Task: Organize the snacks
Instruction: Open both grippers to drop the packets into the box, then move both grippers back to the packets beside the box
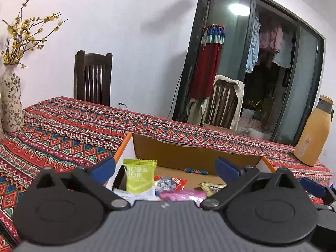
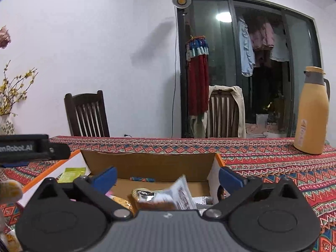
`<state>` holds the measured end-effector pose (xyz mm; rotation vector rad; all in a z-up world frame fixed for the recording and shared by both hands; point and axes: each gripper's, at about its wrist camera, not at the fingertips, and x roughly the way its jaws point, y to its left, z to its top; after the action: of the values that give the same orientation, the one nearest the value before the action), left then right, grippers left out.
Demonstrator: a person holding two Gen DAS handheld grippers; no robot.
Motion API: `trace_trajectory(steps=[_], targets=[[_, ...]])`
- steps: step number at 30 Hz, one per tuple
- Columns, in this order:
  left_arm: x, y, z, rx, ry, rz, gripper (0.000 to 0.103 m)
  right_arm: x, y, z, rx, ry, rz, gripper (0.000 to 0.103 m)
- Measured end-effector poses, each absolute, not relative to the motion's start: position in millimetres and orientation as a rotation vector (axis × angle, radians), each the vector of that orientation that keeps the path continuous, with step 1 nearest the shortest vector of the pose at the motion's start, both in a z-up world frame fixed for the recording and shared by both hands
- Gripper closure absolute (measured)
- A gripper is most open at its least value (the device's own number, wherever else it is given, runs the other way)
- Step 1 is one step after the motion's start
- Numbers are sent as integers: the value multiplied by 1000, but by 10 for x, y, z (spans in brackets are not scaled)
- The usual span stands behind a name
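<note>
Blue pads tip both tools, and each pair stands wide apart with nothing between them. The left gripper (image 1: 164, 169) hovers over the left part of an open cardboard box (image 1: 189, 153), holding and touching nothing; below it a green snack packet (image 1: 139, 175) stands upright against the box's left wall, with red (image 1: 175, 182) and pink packets (image 1: 180, 195) lying beside it. The right gripper (image 2: 168, 178) hangs over the box's right part, equally spread and empty, above a crumpled silver packet (image 2: 182, 191) and a brown-and-gold one (image 2: 145, 197). A small blue-wrapped sweet (image 2: 141, 178) lies on the box floor near the far wall. The box sits on a red patterned tablecloth (image 1: 63, 130). At the tabletop's left edge stands a floral vase (image 1: 11, 103) with yellow blossom; near the right edge, a yellow thermos jug (image 2: 311, 113). Two dark wooden chairs (image 2: 87, 115) stand behind the table, before a white wall and glass sliding door (image 2: 262, 63).
</note>
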<state>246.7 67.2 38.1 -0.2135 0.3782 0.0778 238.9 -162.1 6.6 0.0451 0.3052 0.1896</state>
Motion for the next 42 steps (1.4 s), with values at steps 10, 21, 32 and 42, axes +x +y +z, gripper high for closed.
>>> trace_trajectory(steps=[10, 21, 32, 42], targets=[[2482, 720, 356, -235, 400, 63, 0, 2325, -1653, 54, 59, 298, 178, 0], [2461, 690, 347, -230, 406, 47, 0, 2272, -1648, 72, 57, 300, 175, 0], [2326, 682, 523, -238, 384, 32, 0, 2223, -1628, 179, 44, 273, 179, 0], [2050, 879, 718, -203, 365, 25, 0, 2038, -1661, 338, 47, 288, 160, 0]])
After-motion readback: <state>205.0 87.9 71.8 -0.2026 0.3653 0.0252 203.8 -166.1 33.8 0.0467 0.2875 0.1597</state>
